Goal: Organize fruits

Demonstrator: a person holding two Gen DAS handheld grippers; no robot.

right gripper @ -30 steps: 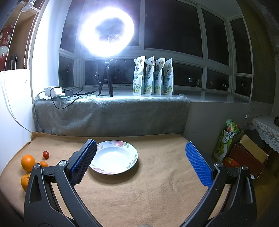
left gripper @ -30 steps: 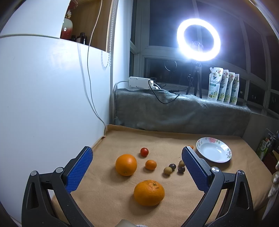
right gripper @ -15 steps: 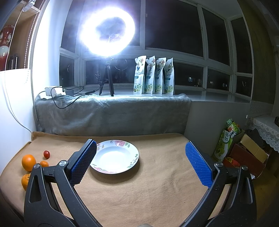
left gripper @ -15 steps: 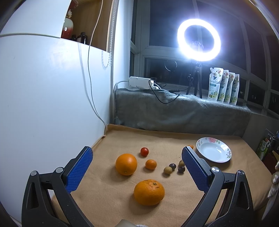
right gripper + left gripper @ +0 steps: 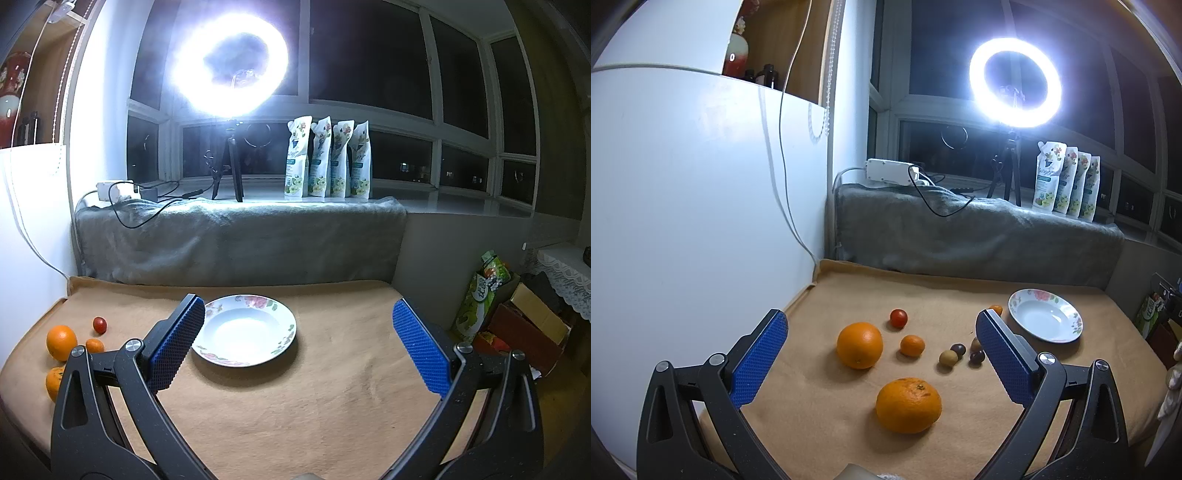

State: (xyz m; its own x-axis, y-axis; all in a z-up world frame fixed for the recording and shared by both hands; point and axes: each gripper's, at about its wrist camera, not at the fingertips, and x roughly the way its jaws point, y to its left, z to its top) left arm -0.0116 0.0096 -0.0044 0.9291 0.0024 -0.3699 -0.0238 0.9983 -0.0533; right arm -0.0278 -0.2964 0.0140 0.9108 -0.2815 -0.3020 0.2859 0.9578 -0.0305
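Observation:
On the tan cloth lie two big oranges, one near (image 5: 908, 404) and one further back (image 5: 860, 345), plus a small mandarin (image 5: 912, 345), a red cherry tomato (image 5: 898, 318) and several small dark and yellowish fruits (image 5: 948, 357). Another small orange fruit (image 5: 996, 309) peeks out behind the right finger. My left gripper (image 5: 882, 354) hovers open above the fruits, holding nothing. A floral white plate (image 5: 245, 334) lies empty between the fingers of my open right gripper (image 5: 297, 345), which hangs above it. The plate (image 5: 1045, 320) sits right of the fruits.
A white cabinet wall (image 5: 683, 221) bounds the left side. A grey blanket (image 5: 236, 236) covers the ledge behind, with a ring light (image 5: 231, 66), power strip (image 5: 890, 171) and several pouches (image 5: 327, 162). Bags and boxes (image 5: 517, 317) stand beyond the right edge.

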